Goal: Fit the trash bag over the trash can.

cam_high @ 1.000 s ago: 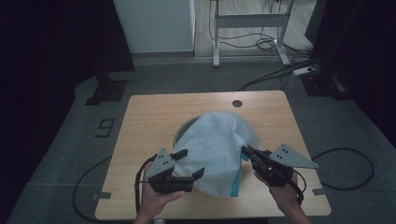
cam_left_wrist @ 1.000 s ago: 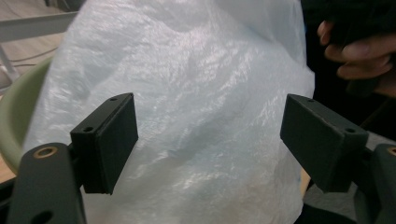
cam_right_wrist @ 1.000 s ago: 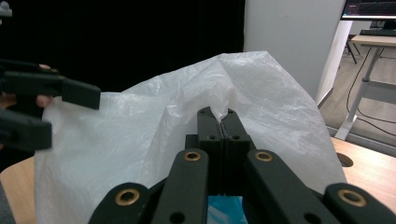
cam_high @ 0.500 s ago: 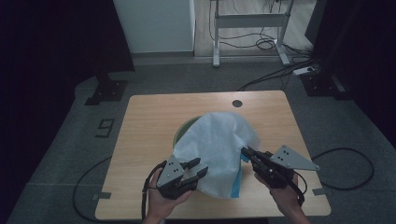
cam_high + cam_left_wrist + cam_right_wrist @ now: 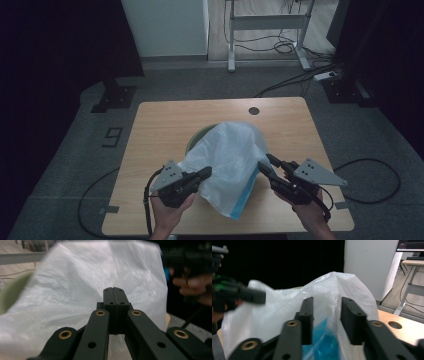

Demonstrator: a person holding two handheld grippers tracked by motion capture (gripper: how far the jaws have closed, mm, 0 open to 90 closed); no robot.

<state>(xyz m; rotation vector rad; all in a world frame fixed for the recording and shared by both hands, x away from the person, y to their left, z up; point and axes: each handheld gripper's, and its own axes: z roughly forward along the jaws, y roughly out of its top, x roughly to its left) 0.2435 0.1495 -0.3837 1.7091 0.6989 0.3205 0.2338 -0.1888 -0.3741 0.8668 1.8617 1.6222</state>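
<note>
As both hands flank bag (image 5: 230, 165), left gripper (image 5: 206, 173) clamped

Dim room, lit from far side; gripper views motion-blurred.

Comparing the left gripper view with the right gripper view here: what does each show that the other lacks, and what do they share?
Left gripper view: the left claw, jaws just closed flat together against the white plastic bag; whether film is pinched is unclear. A green rim is blurred at the left.
Right gripper view: the right claw, jaws apart and just opening, blue contents low in the bag, the wooden table.
Shared: the bag, with the other claw blurred beyond it.
</note>
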